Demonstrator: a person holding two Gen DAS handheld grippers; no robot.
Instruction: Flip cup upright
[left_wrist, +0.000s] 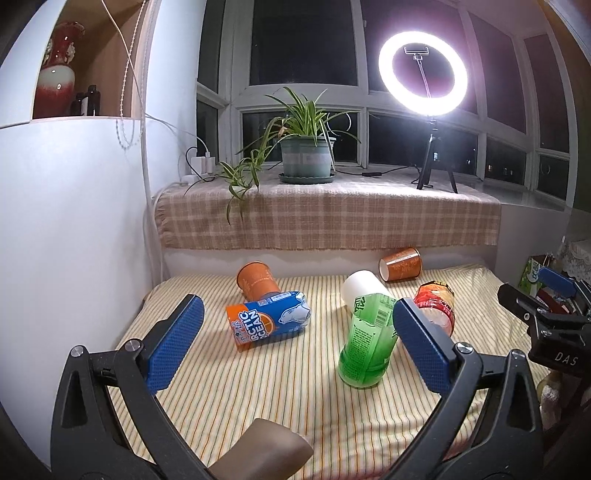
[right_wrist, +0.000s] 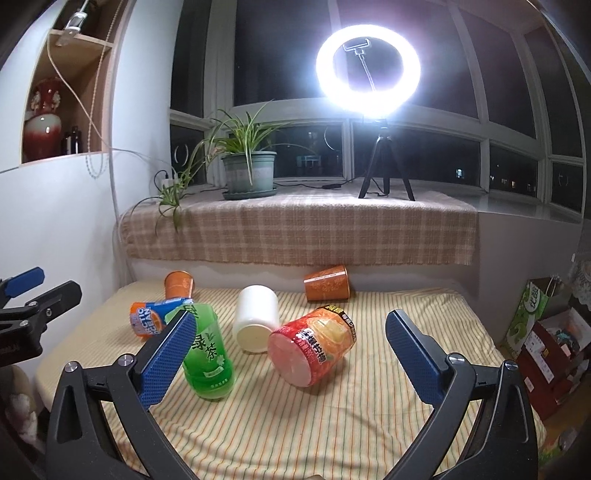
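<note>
Both the left claw (left_wrist: 297, 341) and right claw (right_wrist: 291, 349) hung spread and empty above the striped surface (right_wrist: 332, 424), where the toppled cups, including the green cup (right_wrist: 207, 354), awaited righting.

A: Where did the light come from?

B: Mostly the ring light (left_wrist: 423, 72) on the windowsill (right_wrist: 524, 208). It blew out to pure white in both views, with a purplish haze over the dark window panes (left_wrist: 303, 40) around it.

A: And the bed (right_wrist: 332, 424)?

B: Well lit and sharp. The cups cast short, soft shadows toward the near edge.

A: Any distortion?

B: Strong fisheye bending: the window frames curved, and the corners fell to black. The brown object (left_wrist: 266, 448) at the left view's bottom edge was blurred.
</note>
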